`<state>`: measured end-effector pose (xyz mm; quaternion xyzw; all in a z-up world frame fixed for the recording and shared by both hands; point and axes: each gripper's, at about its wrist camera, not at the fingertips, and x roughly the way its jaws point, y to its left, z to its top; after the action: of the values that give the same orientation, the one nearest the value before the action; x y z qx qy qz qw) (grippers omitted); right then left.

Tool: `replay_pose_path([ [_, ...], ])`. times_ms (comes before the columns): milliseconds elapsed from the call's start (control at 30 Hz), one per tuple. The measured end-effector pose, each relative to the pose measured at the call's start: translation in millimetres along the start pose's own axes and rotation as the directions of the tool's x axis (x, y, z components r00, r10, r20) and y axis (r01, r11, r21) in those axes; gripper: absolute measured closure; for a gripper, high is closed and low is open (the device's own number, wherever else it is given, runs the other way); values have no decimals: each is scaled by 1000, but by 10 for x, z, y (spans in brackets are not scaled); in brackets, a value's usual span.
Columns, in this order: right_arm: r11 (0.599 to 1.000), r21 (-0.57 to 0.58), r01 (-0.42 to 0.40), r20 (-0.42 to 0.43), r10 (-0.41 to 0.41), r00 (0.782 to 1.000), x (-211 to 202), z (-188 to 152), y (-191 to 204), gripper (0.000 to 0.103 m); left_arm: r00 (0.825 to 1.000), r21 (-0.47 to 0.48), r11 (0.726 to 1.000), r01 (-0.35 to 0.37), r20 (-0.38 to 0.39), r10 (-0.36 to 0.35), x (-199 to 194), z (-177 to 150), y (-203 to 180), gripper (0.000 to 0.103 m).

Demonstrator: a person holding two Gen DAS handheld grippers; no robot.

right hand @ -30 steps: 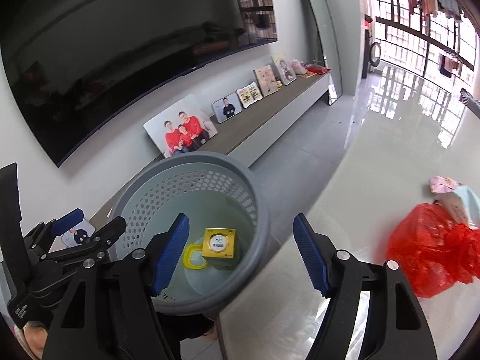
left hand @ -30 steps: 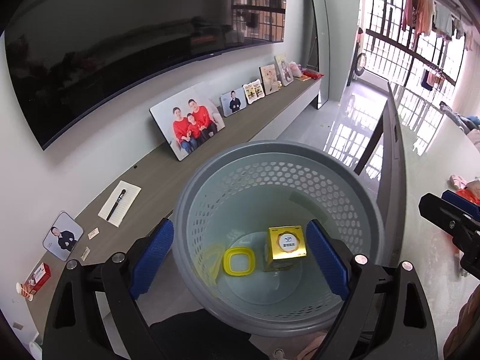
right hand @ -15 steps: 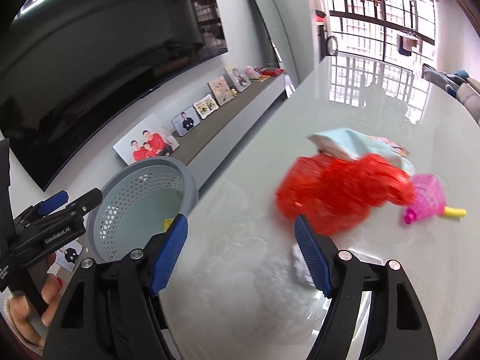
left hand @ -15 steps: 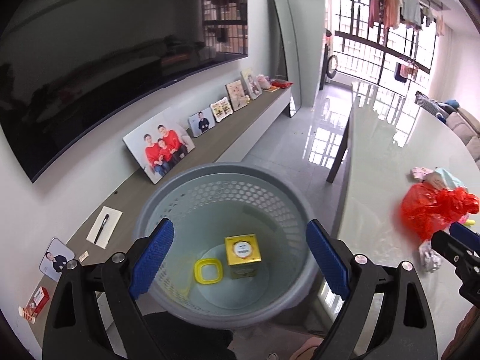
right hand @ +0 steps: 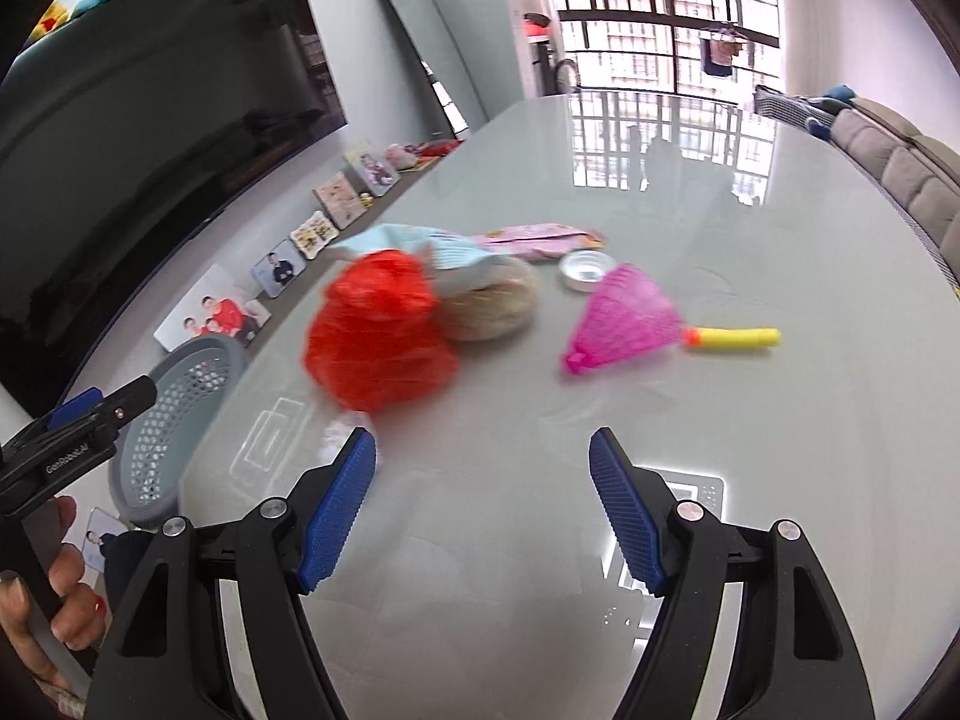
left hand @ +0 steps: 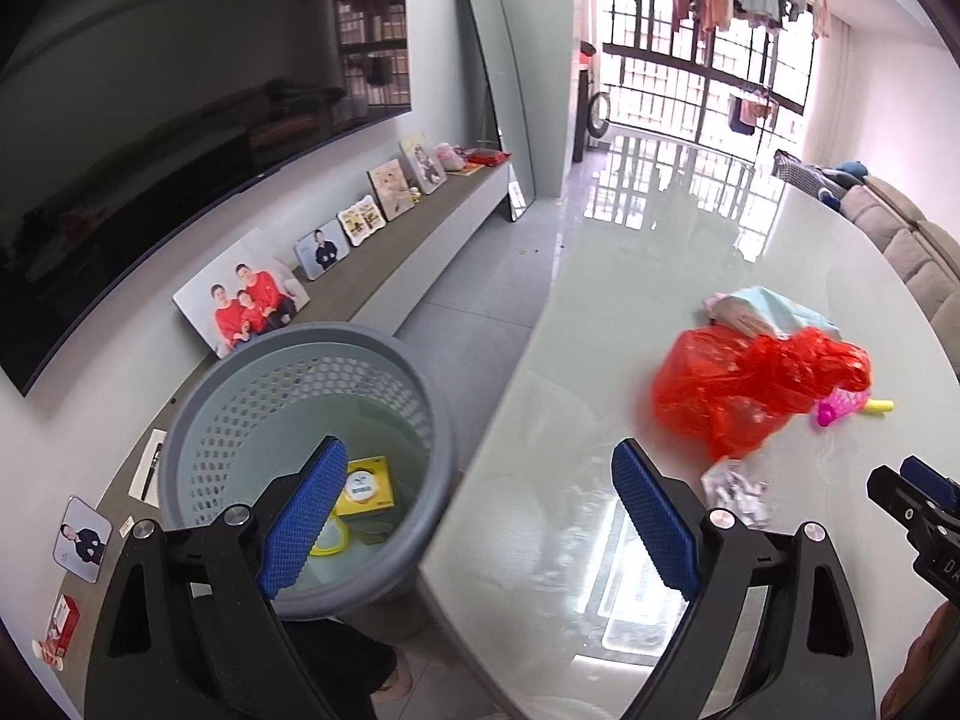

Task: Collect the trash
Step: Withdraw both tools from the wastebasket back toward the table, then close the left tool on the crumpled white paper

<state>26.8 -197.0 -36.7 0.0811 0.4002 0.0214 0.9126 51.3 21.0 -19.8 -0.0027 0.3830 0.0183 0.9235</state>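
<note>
Left gripper: jaws spread, nothing between them.
Right gripper: jaws spread, nothing between them, above the worktop.
Trash: red plastic bag, pink net, crumpled paper on the worktop.
Bin: beside the worktop edge, holding a yellow box.

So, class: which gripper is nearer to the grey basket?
Left. The left gripper hangs right at the grey basket, one finger over its rim. The right gripper sits out over the table, apart from it.

Read "GenRobot.AI" in white letters on the black left gripper at lower left; found nothing else legible.
</note>
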Motion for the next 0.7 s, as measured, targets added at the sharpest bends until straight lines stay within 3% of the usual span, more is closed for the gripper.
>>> replay_pose_path([
  [433, 998, 46, 32, 12, -32, 999, -92, -102, -797, 32, 995, 62, 997, 54, -85, -48, 191, -185, -703, 15],
  [700, 997, 52, 60, 13, -60, 998, -97, -146, -1141, 32, 994, 99, 994, 56, -97, -47, 222, -281, -1048, 15],
])
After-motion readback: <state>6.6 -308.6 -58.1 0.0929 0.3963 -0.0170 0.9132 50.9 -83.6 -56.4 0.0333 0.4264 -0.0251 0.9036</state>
